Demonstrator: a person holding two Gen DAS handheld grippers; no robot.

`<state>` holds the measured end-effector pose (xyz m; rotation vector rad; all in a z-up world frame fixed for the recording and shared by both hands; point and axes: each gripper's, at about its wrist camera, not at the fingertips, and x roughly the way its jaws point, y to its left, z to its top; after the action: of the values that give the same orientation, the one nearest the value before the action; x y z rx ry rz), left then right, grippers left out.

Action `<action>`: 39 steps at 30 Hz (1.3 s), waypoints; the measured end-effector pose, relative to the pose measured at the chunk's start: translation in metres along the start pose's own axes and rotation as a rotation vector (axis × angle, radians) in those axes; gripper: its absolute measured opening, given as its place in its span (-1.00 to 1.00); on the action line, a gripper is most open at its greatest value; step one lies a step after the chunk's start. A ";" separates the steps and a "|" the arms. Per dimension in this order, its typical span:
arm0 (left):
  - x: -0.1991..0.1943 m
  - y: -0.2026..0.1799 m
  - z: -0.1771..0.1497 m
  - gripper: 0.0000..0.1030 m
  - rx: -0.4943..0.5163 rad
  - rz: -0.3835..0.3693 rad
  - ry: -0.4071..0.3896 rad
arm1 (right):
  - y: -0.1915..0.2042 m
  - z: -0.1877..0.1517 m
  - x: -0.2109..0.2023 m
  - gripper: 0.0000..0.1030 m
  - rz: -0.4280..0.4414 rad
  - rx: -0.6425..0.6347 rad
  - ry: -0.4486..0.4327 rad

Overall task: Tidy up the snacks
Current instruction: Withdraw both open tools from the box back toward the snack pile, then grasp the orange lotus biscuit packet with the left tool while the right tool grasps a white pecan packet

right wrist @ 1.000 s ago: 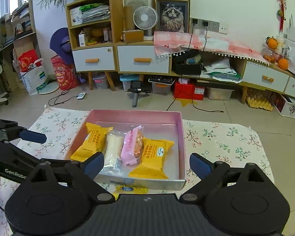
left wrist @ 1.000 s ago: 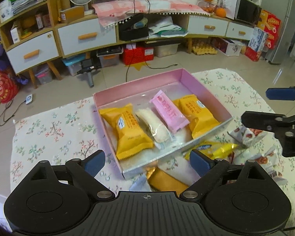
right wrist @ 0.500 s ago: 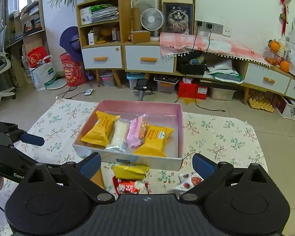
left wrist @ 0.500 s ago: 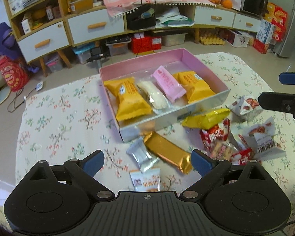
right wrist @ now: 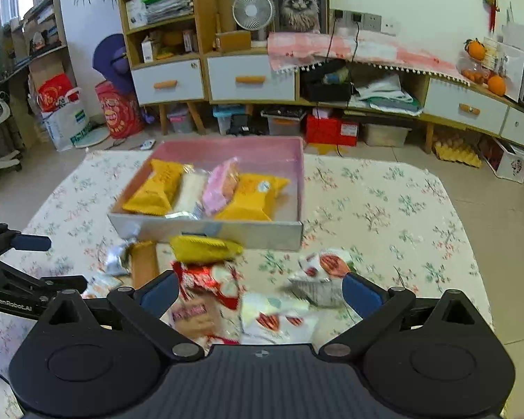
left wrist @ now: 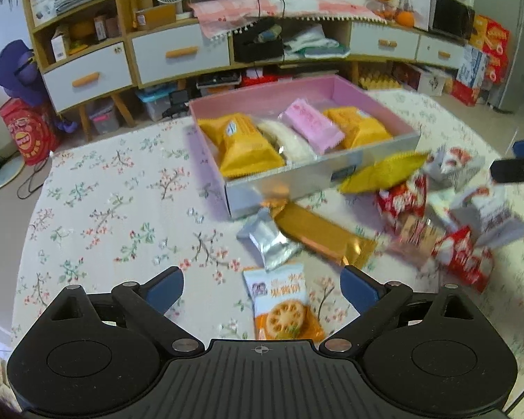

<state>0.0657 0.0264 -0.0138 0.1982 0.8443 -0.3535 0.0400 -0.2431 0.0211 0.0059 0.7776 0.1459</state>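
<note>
A pink box (left wrist: 373, 169) (right wrist: 302, 181) on the floral tablecloth holds two yellow packets, a white one and a pink one (left wrist: 311, 129). Loose snacks lie in front of it: a silver packet (left wrist: 270, 241), a gold bar (left wrist: 321, 234), a cracker packet (left wrist: 283, 309), a yellow packet (left wrist: 384, 173) (right wrist: 202, 248), and red and white packets (left wrist: 461, 258) (right wrist: 209, 281). My left gripper (left wrist: 262, 288) is open and empty above the cracker packet. My right gripper (right wrist: 258, 293) is open and empty above the red and white packets.
The floral tablecloth (left wrist: 115, 209) covers a low table. Behind it stand shelves and drawers (right wrist: 248, 76), storage bins on the floor, and a red bag (left wrist: 28, 136). Each gripper shows at the edge of the other's view.
Both grippers have pulled back and up from the box, so the loose snacks in front of it have come into view. Both stay open and empty.
</note>
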 end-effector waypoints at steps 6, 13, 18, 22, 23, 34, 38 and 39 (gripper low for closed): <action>0.010 -0.005 -0.017 0.90 0.044 -0.001 0.037 | -0.013 -0.013 0.005 0.50 -0.028 0.010 0.061; 0.021 -0.010 -0.027 0.85 0.040 -0.037 0.067 | -0.017 -0.028 0.014 0.49 -0.030 0.034 0.147; 0.024 -0.013 -0.028 0.82 0.014 -0.062 0.064 | -0.012 -0.030 0.017 0.45 -0.031 0.017 0.158; 0.024 -0.013 -0.026 0.67 -0.012 -0.090 0.062 | -0.010 -0.031 0.018 0.32 -0.033 0.011 0.156; 0.025 -0.013 -0.026 0.60 -0.019 -0.097 0.063 | -0.010 -0.031 0.019 0.30 -0.033 0.013 0.158; 0.027 -0.001 -0.021 -0.23 -0.113 -0.087 0.058 | -0.011 -0.032 0.023 -0.44 -0.015 0.036 0.172; 0.026 0.000 -0.019 -0.32 -0.130 -0.088 0.064 | -0.009 -0.030 0.023 -0.50 -0.012 0.037 0.165; 0.026 -0.001 -0.018 -0.32 -0.128 -0.090 0.066 | -0.009 -0.030 0.023 -0.51 -0.013 0.038 0.165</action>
<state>0.0689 0.0250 -0.0452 0.0534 0.9395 -0.3775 0.0364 -0.2504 -0.0163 0.0253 0.9448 0.1206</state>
